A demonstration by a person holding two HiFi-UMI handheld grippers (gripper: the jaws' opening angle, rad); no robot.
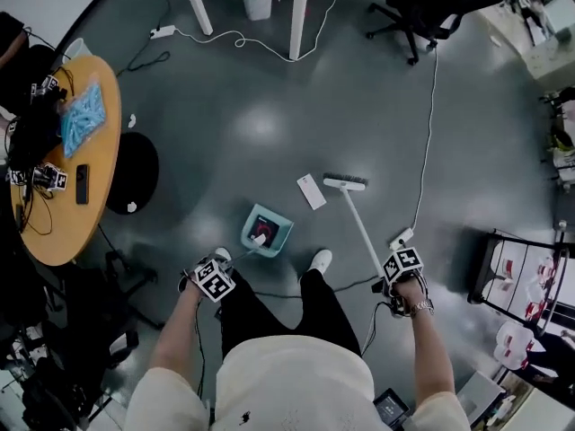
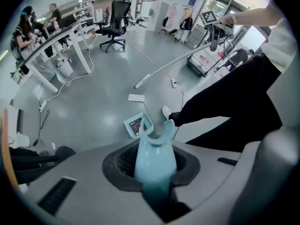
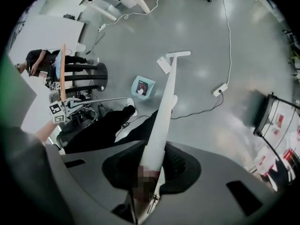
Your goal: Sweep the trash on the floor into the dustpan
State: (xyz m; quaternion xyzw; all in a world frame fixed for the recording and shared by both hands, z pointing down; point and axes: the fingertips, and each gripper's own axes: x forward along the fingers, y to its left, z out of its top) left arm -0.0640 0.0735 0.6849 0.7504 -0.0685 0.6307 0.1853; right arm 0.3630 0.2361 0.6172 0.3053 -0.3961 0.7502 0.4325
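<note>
Your left gripper is shut tight on the pale blue handle of the dustpan, which sits on the floor just beyond your feet with a red-and-black scrap inside. Your right gripper clamps the white broom, whose head rests just right of a white card, beyond the dustpan.

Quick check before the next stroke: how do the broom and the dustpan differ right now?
The dustpan is pale blue; the broom is white. The left gripper grips the dustpan's handle, the right gripper the broom's. The dustpan holds a red-and-black item; the broom's head lies beside a white slip on the floor. Both have long handles.
</note>
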